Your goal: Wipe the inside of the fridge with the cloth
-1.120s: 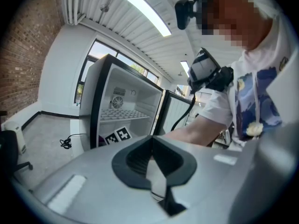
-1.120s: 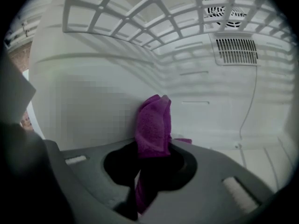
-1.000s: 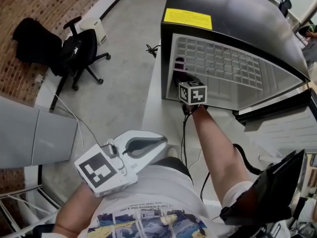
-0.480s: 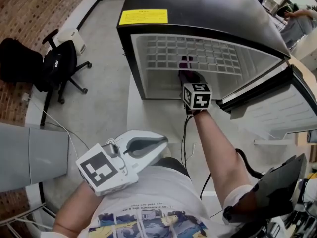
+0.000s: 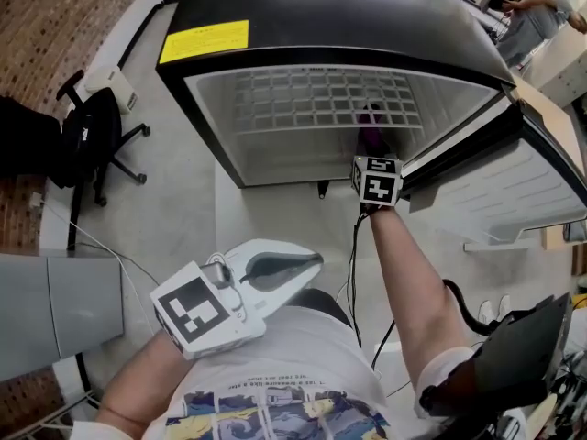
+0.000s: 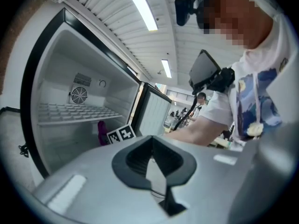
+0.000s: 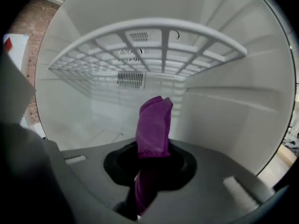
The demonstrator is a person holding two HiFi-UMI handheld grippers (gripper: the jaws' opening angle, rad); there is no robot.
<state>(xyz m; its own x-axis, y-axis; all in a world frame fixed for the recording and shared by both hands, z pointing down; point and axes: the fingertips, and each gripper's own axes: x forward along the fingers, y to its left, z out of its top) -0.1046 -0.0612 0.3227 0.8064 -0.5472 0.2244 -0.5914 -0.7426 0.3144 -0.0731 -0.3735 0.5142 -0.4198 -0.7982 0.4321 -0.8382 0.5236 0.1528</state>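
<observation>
1. The purple fabric cloth (image 7: 154, 125) is being pinched by its lower part between the jaws of the right gripper (image 7: 150, 164), which are being pressed closed on it. The free end is being left standing beyond the tips, apparently to serve as the wiping face.
2. The cloth is being presented inside the black-cased fridge with the white interior (image 5: 275, 7), at 12 o'clock of the person. It is below the white wire shelf (image 7: 163, 36), with the right inner wall near at 3 o'clock. Contact with any surface cannot be confirmed.
3. The white-lined fridge door (image 5: 523, 181) is being left swung open at 2 o'clock, giving the arm access.
4. The left gripper (image 5: 307, 266) is being held at 7 o'clock, near the torso. Its jaws are being drawn together on nothing. It is judged to be parked clear of the one-handed wipe.
</observation>
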